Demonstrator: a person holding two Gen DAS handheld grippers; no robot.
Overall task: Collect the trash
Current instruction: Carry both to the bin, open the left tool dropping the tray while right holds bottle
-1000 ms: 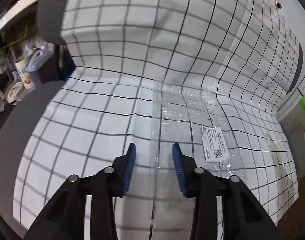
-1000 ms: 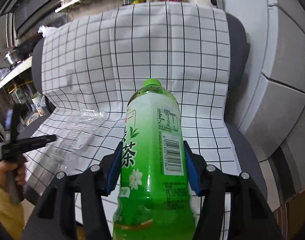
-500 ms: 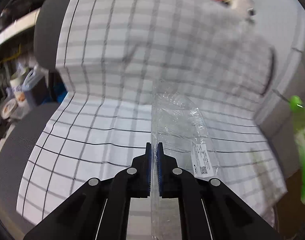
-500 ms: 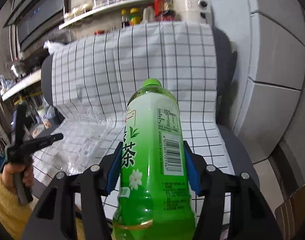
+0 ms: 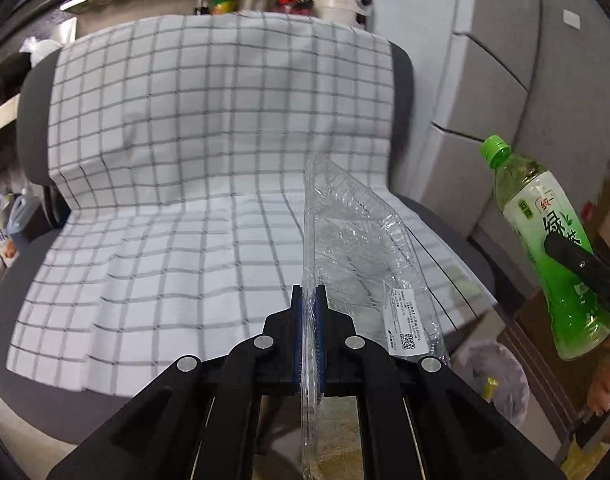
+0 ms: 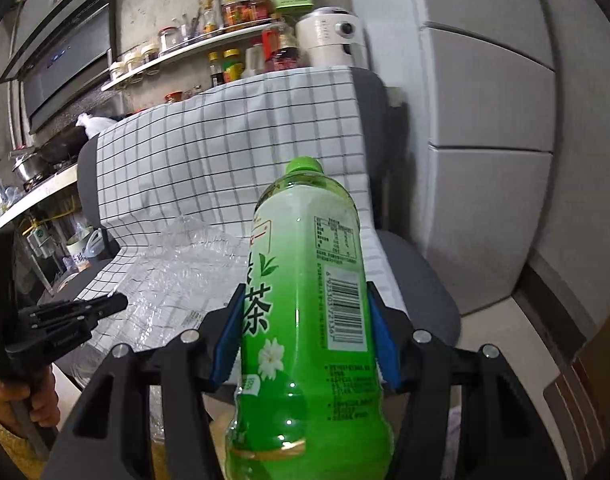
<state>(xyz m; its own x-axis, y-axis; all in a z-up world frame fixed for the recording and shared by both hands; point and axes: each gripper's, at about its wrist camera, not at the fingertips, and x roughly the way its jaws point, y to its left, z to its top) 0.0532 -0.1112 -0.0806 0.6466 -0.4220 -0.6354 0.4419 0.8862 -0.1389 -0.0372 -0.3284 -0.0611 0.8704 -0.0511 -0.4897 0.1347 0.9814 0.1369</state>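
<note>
The left gripper point(image 5: 310, 312) was clamped on the edge of the clear plastic packaging point(image 5: 357, 240), now lifted off the checked cloth point(image 5: 165, 240) on the chair seat; a second ago its jaws stood apart over the flat sheet. The right gripper point(image 6: 305, 332) grasped the green tea bottle point(image 6: 305, 300) upright. Thin film might slip from so narrow a pinch on the way to the lined bin point(image 5: 491, 372) below.

Clear crinkled glossy plastic tray point(image 5: 357, 248) bearing white paper label point(image 5: 405, 322), glossy green plastic bottle point(image 6: 309, 304), matt checked woven cloth point(image 5: 185, 184) over grey fabric chair point(image 5: 31, 112), matt black gripper fingers point(image 5: 265, 364).
</note>
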